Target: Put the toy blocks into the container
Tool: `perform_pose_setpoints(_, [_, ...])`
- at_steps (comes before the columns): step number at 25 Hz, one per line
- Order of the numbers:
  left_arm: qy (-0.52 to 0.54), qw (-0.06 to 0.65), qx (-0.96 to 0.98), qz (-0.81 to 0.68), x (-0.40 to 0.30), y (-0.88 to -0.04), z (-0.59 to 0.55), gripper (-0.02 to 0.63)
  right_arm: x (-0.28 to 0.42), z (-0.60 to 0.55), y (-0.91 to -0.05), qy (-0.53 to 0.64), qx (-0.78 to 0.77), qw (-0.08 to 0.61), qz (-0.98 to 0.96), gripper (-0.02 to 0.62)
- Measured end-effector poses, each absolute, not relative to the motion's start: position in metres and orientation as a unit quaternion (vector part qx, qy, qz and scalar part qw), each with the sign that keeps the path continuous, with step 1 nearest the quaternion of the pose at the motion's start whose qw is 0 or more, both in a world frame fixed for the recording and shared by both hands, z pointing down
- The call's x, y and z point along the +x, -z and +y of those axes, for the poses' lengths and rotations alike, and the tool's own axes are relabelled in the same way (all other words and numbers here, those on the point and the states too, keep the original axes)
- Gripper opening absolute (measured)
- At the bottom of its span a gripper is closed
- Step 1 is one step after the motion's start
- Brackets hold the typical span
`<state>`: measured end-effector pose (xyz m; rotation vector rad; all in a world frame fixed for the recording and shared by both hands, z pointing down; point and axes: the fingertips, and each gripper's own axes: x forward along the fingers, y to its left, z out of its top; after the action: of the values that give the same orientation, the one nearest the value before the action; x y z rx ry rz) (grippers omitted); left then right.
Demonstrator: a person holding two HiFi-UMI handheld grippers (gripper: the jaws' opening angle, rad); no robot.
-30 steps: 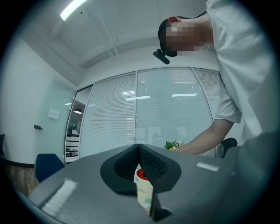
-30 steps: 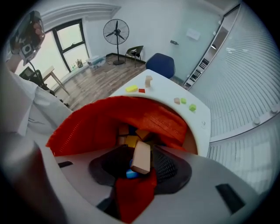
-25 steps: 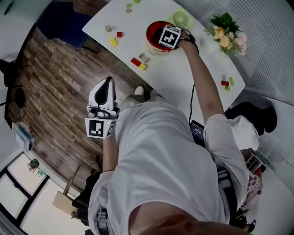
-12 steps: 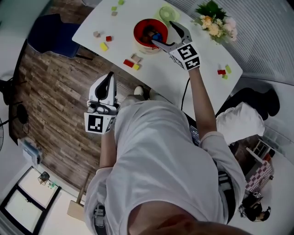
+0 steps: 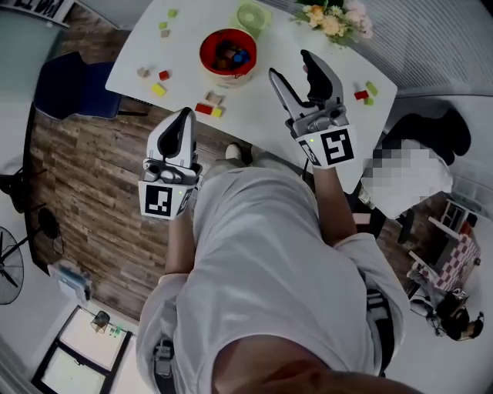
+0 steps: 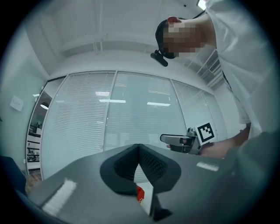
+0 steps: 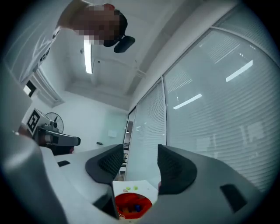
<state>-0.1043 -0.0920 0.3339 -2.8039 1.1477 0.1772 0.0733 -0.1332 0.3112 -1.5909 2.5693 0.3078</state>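
Observation:
The red container stands on the white table with several blocks inside; it also shows far below between the right jaws. Loose blocks lie beside it: a red and yellow pair, a left group, green ones and a red and green pair. My right gripper is held high to the container's right, open and empty; its jaws have just been closing. My left gripper hangs shut and empty over the table's near edge. A red block shows under its jaws.
A light green lid and a flower bouquet sit at the table's far side. A dark chair stands left of the table on the wooden floor. Each gripper sees the other in front of glass walls.
My right gripper has lifted out of the red container, swung up to level and come back to the right, empty. The left gripper has risen slightly, still shut.

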Motion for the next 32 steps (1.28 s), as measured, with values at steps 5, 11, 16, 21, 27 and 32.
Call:
perform_pose_setpoints(5, [-0.082, 0.069, -0.934, 0.340, -0.080, -0.306, -0.090, -0.012, 0.067, -0.096, -0.299, -0.112, -0.548, 0.044, 0.828, 0.134])
perform_pose_setpoints(11, [-0.083, 0.081, -0.942, 0.314, -0.067, -0.298, -0.089, -0.012, 0.062, -0.069, -0.296, -0.110, -0.573, 0.027, 0.812, 0.003])
perform_pose_setpoints(16, [-0.070, 0.090, -0.945, 0.305, -0.051, -0.300, -0.081, -0.012, 0.065, -0.060, -0.307, -0.090, -0.586, -0.007, 0.806, 0.002])
perform_pose_setpoints(21, [-0.057, 0.082, -0.942, 0.320, -0.031, -0.303, -0.072, -0.012, 0.078, -0.053, -0.317, -0.072, -0.578, -0.008, 0.813, 0.002])
perform_pose_setpoints(27, [-0.041, 0.069, -0.932, 0.352, -0.001, -0.303, -0.054, -0.012, 0.100, -0.038, -0.317, -0.067, -0.552, -0.010, 0.831, 0.000])
perform_pose_setpoints(32, [-0.026, 0.057, -0.924, 0.377, 0.019, -0.306, -0.038, -0.012, 0.118, -0.029, -0.324, -0.053, -0.534, 0.001, 0.844, 0.000])
